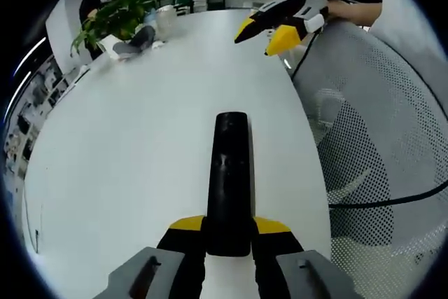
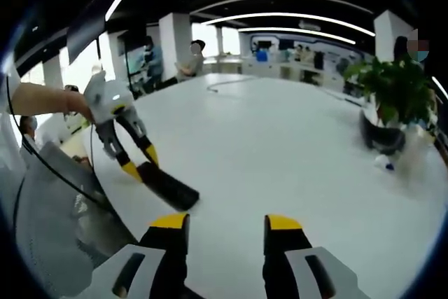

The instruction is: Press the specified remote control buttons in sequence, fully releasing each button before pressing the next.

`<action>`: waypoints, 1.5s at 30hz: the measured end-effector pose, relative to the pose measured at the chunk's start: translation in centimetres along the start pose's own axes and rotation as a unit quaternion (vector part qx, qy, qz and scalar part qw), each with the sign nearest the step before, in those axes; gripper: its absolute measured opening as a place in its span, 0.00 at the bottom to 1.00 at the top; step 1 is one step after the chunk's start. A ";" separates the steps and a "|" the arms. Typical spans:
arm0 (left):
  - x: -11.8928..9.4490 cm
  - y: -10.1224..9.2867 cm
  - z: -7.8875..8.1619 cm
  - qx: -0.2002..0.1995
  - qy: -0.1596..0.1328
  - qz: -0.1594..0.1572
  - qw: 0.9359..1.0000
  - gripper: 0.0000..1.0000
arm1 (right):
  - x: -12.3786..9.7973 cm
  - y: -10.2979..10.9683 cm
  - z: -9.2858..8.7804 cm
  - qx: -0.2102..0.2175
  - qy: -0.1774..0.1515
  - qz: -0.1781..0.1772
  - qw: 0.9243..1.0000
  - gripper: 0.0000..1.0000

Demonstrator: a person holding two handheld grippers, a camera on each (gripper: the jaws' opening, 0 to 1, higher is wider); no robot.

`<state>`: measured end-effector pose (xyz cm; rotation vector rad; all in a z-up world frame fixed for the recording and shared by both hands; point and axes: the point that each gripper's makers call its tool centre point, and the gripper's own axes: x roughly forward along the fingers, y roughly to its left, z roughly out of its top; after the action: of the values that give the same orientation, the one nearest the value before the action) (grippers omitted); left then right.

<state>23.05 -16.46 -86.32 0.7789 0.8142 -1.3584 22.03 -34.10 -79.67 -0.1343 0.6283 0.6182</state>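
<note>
Your left tool (image 1: 227, 239) grips the remote (image 1: 229, 173) flat on the tabletop (image 1: 126, 159), pointing to 12 o'clock. Your right tool (image 2: 226, 225) hangs open, empty; bring it over a button next.

One black remote control (image 1: 228, 185) lies on one white tabletop (image 1: 126, 159). Two grippers are present: the left gripper (image 1: 228, 232), with two yellow-tipped jaws closed on either side of the remote, and the right gripper (image 2: 225, 223), with two yellow-tipped jaws parted and nothing between them. One potted plant (image 2: 393, 96) stands on the tabletop. One mesh chair back (image 1: 378, 138) sits beside the table. Two people (image 2: 190, 59) stand at the far end of the room.
</note>
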 end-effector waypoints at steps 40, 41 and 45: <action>0.3 -2.8 0.6 0.010 0.003 -0.008 1.000 0.24 | 0.2 0.6 -0.3 -0.008 0.012 0.013 1.000 0.38; 0.3 -2.8 0.7 0.009 0.003 -0.008 1.000 0.24 | 0.2 0.6 -0.4 -0.008 0.013 0.013 1.000 0.37; 0.4 -3.2 0.8 0.008 0.001 -0.007 1.000 0.24 | 0.3 0.6 -0.5 -0.009 0.017 0.015 1.000 0.37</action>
<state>19.89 -17.50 -86.29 0.7876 0.8121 -1.3779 21.57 -33.60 -80.18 -0.1518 0.6580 0.6511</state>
